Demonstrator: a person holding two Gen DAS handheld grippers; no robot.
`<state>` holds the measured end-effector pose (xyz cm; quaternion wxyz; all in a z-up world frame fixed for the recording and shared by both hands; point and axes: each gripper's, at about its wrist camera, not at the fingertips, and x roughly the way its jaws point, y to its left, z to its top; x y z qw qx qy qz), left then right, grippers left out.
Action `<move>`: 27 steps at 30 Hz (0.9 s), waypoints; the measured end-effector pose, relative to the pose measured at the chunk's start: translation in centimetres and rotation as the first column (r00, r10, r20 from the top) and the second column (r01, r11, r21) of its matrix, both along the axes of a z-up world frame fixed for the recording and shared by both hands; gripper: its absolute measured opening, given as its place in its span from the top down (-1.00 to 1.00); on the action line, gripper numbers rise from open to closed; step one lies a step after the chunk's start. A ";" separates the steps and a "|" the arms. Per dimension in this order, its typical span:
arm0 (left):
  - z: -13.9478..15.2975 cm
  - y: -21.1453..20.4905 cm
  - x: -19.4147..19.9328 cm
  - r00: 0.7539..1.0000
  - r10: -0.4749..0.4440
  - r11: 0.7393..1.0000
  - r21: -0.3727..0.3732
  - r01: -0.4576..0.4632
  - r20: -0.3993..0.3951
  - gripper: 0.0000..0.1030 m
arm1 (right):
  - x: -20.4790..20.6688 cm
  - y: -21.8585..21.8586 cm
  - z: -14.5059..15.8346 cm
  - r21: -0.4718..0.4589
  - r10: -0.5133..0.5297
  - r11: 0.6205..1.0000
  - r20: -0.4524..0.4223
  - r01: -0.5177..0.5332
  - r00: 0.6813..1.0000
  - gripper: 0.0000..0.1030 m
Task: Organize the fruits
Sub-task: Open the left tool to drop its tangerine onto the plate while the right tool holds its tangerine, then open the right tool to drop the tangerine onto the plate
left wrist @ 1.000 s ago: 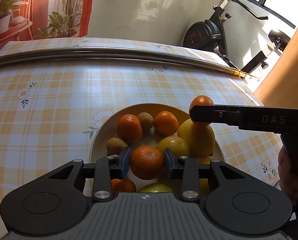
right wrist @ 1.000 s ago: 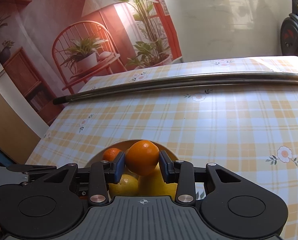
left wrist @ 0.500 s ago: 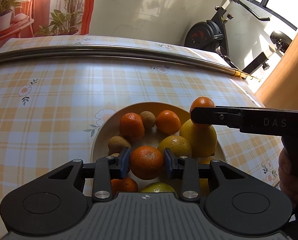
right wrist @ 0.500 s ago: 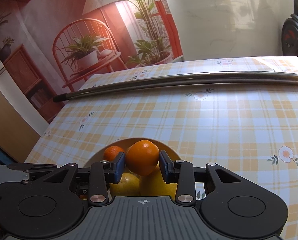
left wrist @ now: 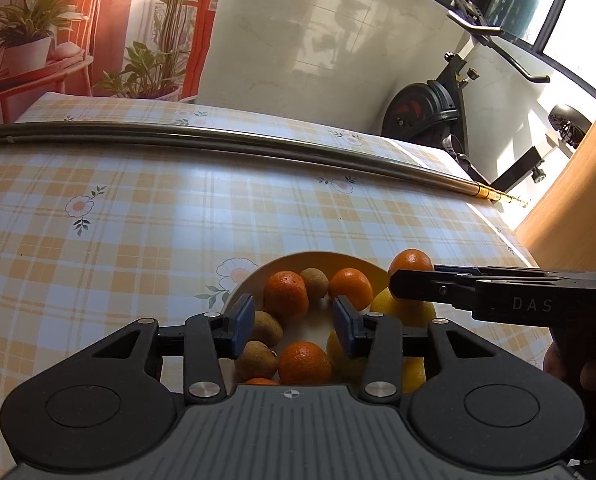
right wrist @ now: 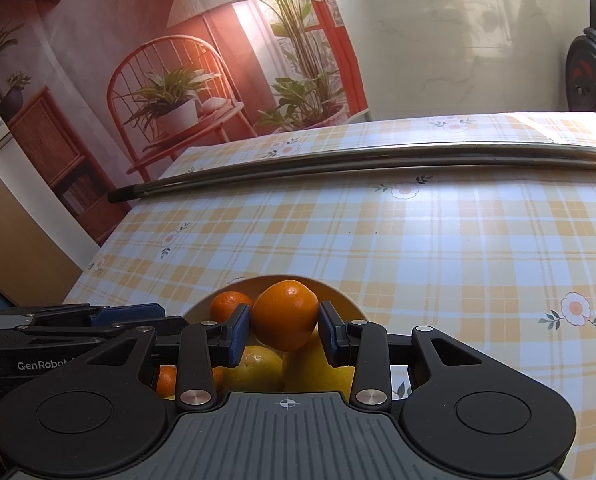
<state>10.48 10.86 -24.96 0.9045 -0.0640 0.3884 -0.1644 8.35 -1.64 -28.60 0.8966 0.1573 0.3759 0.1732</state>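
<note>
Background surfaces comprise a red wall mural with chair and potted plants at upper left of both views, a pale tiled wall at centre, and an exercise bike [left wrist: 437, 108] at upper right of the left wrist view. Below these, the table [left wrist: 138, 216] fills the middle of both frames under a yellow-and-white plaid cloth printed with small flowers. A metal rod [left wrist: 226, 142] lies across the far part of the cloth, running from the left edge toward the right.

The bowl [left wrist: 245, 286], cream-coloured and round, sits at lower centre of the left wrist view, partly hidden by the gripper body. It contains mandarins, brown kiwis and yellow lemons. One mandarin [left wrist: 286, 295] rests toward the far side, touching a kiwi [left wrist: 315, 282]; a lemon [left wrist: 409, 312] lies at the right side of the bowl.

The left gripper [left wrist: 294, 322] hovers over the bowl with its jaws spread apart and nothing between the blue pads; loose fruit shows through the gap.

The right gripper [right wrist: 285, 330] is clamped on an orange [right wrist: 285, 315], with both blue pads pressed against its sides. This orange sits above the bowl's lemons, at lower centre of the right wrist view. In the left wrist view the same gripper enters from the right edge, with the orange [left wrist: 410, 262] showing above its black finger.
</note>
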 end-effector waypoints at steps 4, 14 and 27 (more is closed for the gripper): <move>0.9 1.0 -0.1 0.996 0.084 0.996 0.012 -0.085 0.040 0.02 | 0.6 1.1 0.1 -0.024 0.039 0.999 0.014 -0.038 0.999 0.34; 1.3 2.1 -0.3 0.986 0.163 0.986 0.018 -0.164 0.047 0.01 | 2.3 3.9 -0.2 -0.089 0.124 0.988 -0.010 -0.125 0.992 0.34; 0.9 2.6 -0.1 0.983 0.181 0.983 0.014 -0.182 0.027 -0.02 | 2.4 4.1 -0.4 -0.108 0.137 0.984 -0.028 -0.139 0.990 0.30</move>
